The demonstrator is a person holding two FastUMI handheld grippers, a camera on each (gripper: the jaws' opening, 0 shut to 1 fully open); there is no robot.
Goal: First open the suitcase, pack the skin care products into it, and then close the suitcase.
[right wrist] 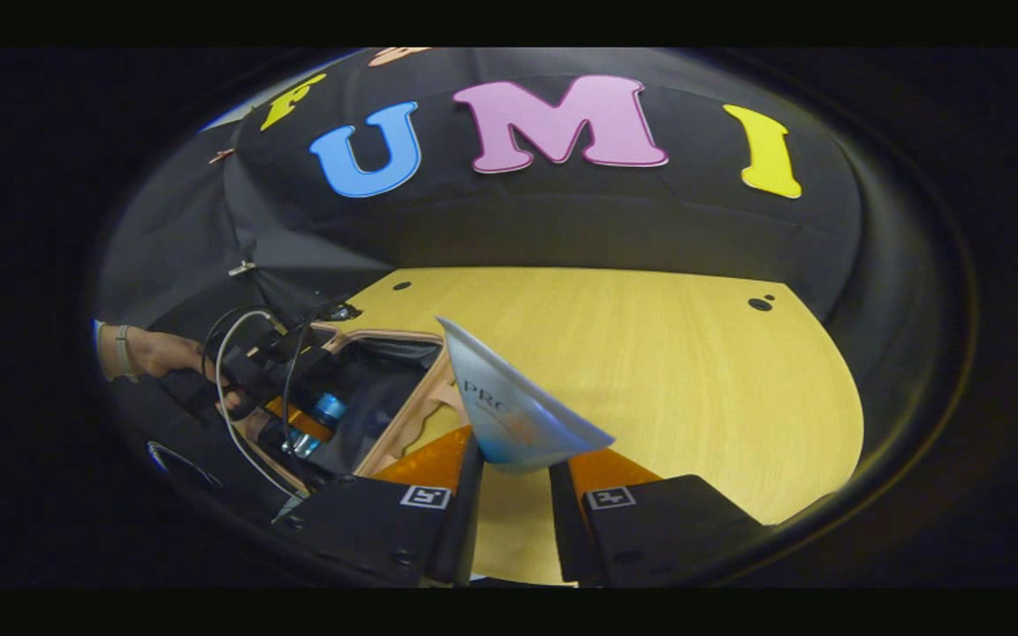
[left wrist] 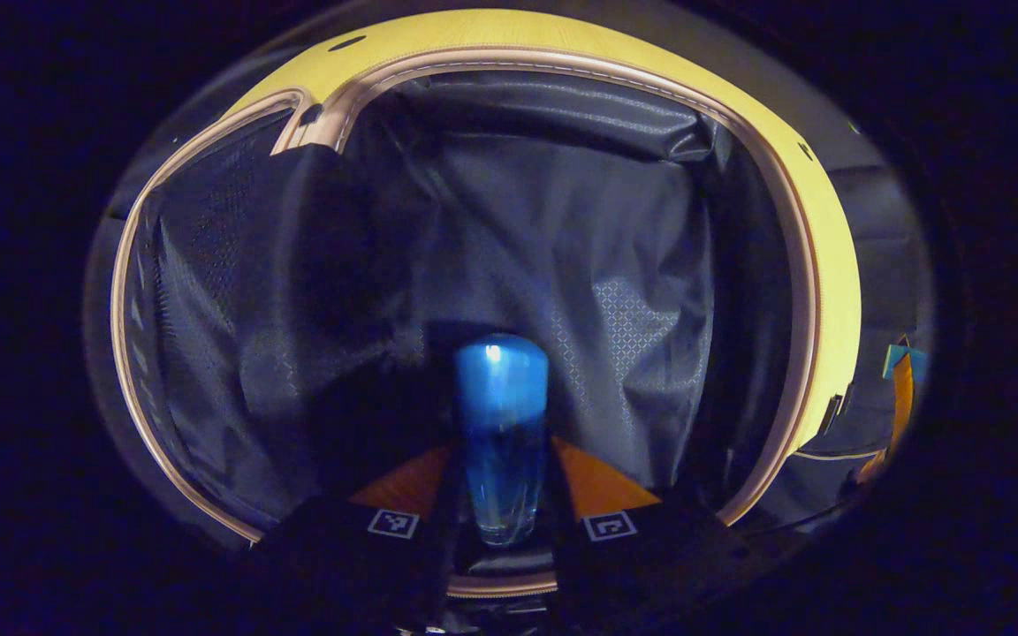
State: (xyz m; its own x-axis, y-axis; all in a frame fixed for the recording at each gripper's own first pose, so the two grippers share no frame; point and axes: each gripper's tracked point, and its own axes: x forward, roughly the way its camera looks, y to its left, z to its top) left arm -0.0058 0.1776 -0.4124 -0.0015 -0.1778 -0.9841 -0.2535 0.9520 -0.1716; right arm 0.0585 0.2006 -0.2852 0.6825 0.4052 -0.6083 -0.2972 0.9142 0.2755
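In the left gripper view, my left gripper (left wrist: 504, 495) is shut on a blue bottle (left wrist: 501, 415) with a clear base, held over the open suitcase (left wrist: 814, 291), whose dark fabric lining spreads below. In the right gripper view, my right gripper (right wrist: 513, 481) is shut on a silvery tube (right wrist: 509, 402) with a flat crimped end, lifted above the yellow wooden table (right wrist: 668, 371). The open suitcase (right wrist: 394, 415) lies to the left there, and the left gripper (right wrist: 297, 415) with the blue bottle (right wrist: 325, 410) hangs over it, held by a hand (right wrist: 160, 353).
The suitcase has a beige zip rim and a mesh pocket on its left wall. Cables trail from the left gripper. The black booth cloth closes the far side of the table, which has small holes near its edges.
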